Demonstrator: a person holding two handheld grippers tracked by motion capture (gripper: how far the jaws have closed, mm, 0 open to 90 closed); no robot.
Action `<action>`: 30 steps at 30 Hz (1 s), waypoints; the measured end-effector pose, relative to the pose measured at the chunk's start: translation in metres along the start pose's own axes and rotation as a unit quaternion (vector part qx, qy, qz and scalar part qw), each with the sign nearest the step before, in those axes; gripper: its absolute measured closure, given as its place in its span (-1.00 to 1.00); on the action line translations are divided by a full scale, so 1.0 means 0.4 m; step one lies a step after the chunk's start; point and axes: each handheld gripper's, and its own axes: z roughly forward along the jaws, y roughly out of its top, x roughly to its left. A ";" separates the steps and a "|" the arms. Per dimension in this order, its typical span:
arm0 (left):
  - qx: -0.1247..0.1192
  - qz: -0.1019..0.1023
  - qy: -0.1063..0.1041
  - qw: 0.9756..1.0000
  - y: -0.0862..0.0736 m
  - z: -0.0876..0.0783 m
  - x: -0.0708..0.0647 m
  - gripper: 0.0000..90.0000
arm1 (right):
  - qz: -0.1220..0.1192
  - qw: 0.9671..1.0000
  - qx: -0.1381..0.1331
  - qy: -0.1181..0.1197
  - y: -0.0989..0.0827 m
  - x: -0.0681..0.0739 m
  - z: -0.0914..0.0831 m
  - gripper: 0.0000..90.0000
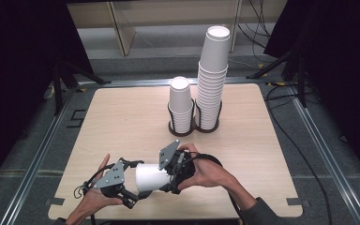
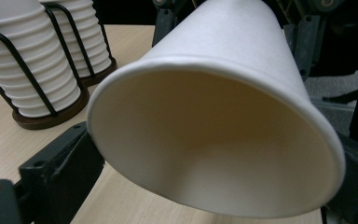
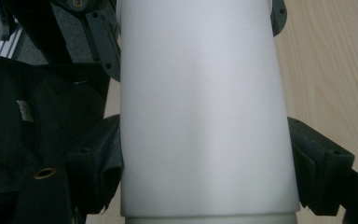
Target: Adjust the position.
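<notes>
High view: a white paper cup (image 1: 151, 177) is lying on its side just above the table (image 1: 122, 117), near its front edge and a little left of centre, spanning the gap between the two hand-held grippers. The left gripper (image 1: 127, 194) is sitting at the cup's wide rim end, and the right gripper (image 1: 168, 180) is sitting at its narrower base end, each cradled in a hand.

In the left gripper view the cup's open mouth (image 2: 214, 149) is facing the camera, with the black jaws standing on either side of the rim; whether the pads are pressing on it I cannot tell.

In the right gripper view the cup's wall (image 3: 200, 116) is running up between the two black jaws, which are closing in against its sides and gripping it.

Toward the back edge, right of centre, two black wire holders are standing side by side, the short cup stack (image 1: 181, 105) touching the tall cup stack (image 1: 212, 79).
</notes>
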 end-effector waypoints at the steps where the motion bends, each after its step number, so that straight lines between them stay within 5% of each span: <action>1: -0.006 -0.006 0.000 1.000 0.000 -0.002 0.000 -0.91 | -0.001 1.000 -0.004 -0.001 -0.001 -0.001 -0.003 -0.51; 5: -0.026 -0.014 0.005 1.000 0.003 -0.018 0.007 -0.88 | 0.008 1.000 -0.018 -0.007 -0.007 -0.003 -0.023 -0.51; 7: -0.037 -0.024 0.006 0.999 0.002 -0.029 0.015 -0.65 | 0.019 0.999 -0.015 -0.026 -0.016 -0.010 -0.040 -0.51; 9: -0.049 -0.043 0.012 0.998 0.001 -0.036 0.021 -0.76 | 0.040 0.998 -0.032 -0.032 -0.030 -0.019 -0.061 -0.51; 14: -0.084 -0.068 0.017 0.994 0.008 -0.047 0.026 -0.72 | 0.083 0.990 -0.097 -0.062 -0.053 -0.042 -0.107 -0.51; 17: -0.097 -0.093 0.028 0.991 0.009 -0.045 0.024 -0.68 | 0.080 0.985 -0.137 -0.064 -0.059 -0.050 -0.121 -0.51; 21: -0.107 -0.097 0.029 0.989 0.012 -0.040 0.018 -0.68 | 0.084 0.983 -0.155 -0.054 -0.062 -0.049 -0.120 -0.52; 30: -0.103 -0.120 0.022 0.987 0.011 -0.030 0.019 -0.68 | 0.068 0.983 -0.167 -0.030 -0.059 -0.039 -0.099 -0.52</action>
